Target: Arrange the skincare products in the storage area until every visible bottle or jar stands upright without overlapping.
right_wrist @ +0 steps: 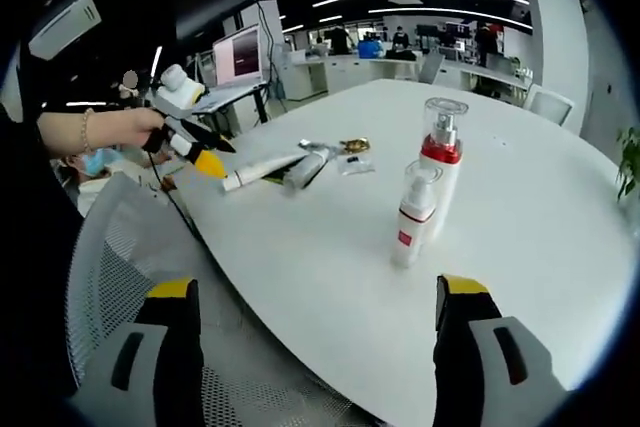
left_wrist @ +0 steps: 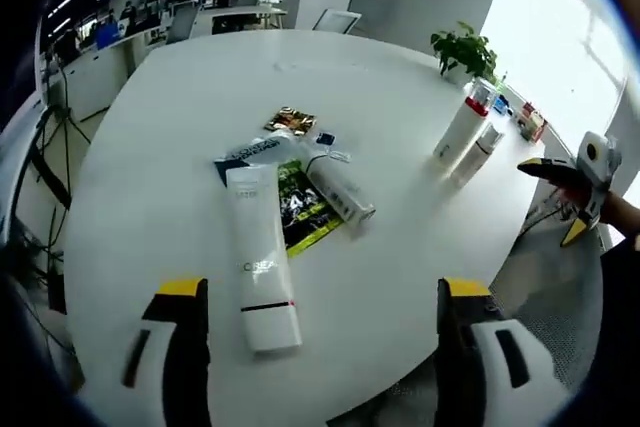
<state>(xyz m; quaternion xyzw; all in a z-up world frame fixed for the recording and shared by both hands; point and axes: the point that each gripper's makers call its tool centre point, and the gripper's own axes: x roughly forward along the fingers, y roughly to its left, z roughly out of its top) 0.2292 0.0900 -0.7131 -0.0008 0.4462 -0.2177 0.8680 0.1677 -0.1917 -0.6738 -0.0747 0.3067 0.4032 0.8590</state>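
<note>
A long white tube point(left_wrist: 262, 257) lies flat on the round white table point(left_wrist: 180, 97), just ahead of my left gripper point(left_wrist: 322, 292), which is open and holds nothing. Beside it lie a white bottle point(left_wrist: 338, 189) and a blue-and-white tube point(left_wrist: 252, 151), overlapping a green leaflet point(left_wrist: 305, 215). Two bottles stand upright at the table's edge: a tall one with a red band point(right_wrist: 441, 169) and a smaller pump bottle point(right_wrist: 412, 219). My right gripper point(right_wrist: 318, 292) is open and empty, a short way in front of them. The lying tubes point(right_wrist: 265, 169) sit further back.
A gold sachet point(left_wrist: 290, 119) lies behind the pile. A potted plant point(left_wrist: 463, 47) stands near the upright pair point(left_wrist: 465, 127). A mesh chair point(right_wrist: 120, 247) is at the table's edge below my right gripper. My left gripper point(right_wrist: 205, 155) is held over the rim.
</note>
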